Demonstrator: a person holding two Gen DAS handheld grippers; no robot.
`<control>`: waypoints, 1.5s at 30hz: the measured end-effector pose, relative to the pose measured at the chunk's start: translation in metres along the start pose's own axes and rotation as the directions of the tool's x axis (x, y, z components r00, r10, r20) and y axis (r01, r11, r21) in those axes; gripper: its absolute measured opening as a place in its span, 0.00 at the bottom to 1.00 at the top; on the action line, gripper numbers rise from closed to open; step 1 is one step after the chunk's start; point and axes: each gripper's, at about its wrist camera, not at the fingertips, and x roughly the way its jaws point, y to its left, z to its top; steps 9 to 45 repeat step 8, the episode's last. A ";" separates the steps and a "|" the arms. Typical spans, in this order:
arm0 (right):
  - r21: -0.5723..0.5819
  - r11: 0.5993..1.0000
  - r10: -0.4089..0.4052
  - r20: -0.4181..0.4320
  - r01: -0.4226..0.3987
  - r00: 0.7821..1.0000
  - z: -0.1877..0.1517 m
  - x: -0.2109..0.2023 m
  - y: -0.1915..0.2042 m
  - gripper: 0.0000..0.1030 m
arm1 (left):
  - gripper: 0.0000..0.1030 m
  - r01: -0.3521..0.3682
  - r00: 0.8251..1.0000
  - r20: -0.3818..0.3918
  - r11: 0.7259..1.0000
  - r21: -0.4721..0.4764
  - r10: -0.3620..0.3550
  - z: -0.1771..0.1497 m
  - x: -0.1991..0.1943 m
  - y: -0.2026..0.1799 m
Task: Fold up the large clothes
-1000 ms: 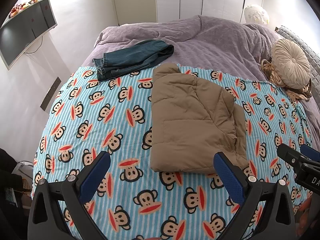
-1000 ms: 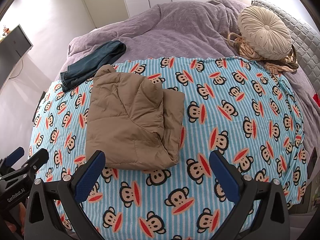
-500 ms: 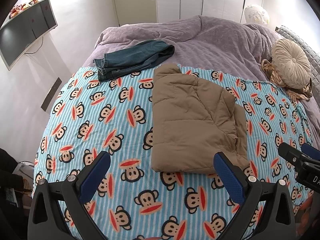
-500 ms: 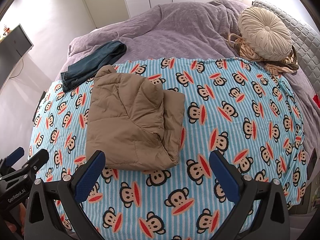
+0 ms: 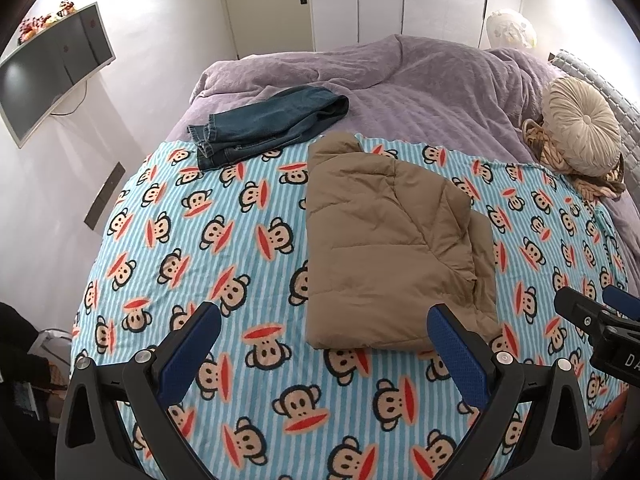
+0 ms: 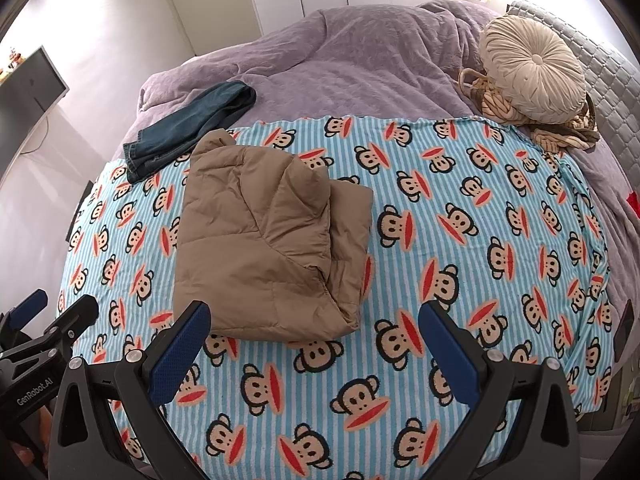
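A: Two grippers, both with blue-padded fingers spread wide and nothing between them. The left gripper [image 5: 324, 344] and the right gripper [image 6: 314, 340] hang over the near edge of the bed.

B: Where is the garment?

A: The tan quilted puffer jacket [image 5: 384, 248] lies folded into a thick rectangle on the blue striped monkey-print blanket [image 5: 224, 232], about midway across it, its far end close to the blanket's far edge. Neither gripper touches it. What is tucked under the top layer is hidden.

B: Anything else on the bed?

A: Folded dark blue jeans [image 5: 268, 124] straddle the blanket's far left corner, partly on the purple bedspread [image 5: 420, 88]. A round cream pleated cushion [image 6: 532, 76] sits at the far right edge on a braided beige thing I cannot identify.

B: And the edges of the views?

A: Each camera catches only part of the other gripper, cut off at the frame's side.
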 end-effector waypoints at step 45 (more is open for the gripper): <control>0.000 1.000 -0.001 -0.001 0.001 1.000 0.000 0.000 0.001 1.00 | 1.00 0.024 1.000 0.005 0.999 -0.022 -0.024 0.002 0.001 0.003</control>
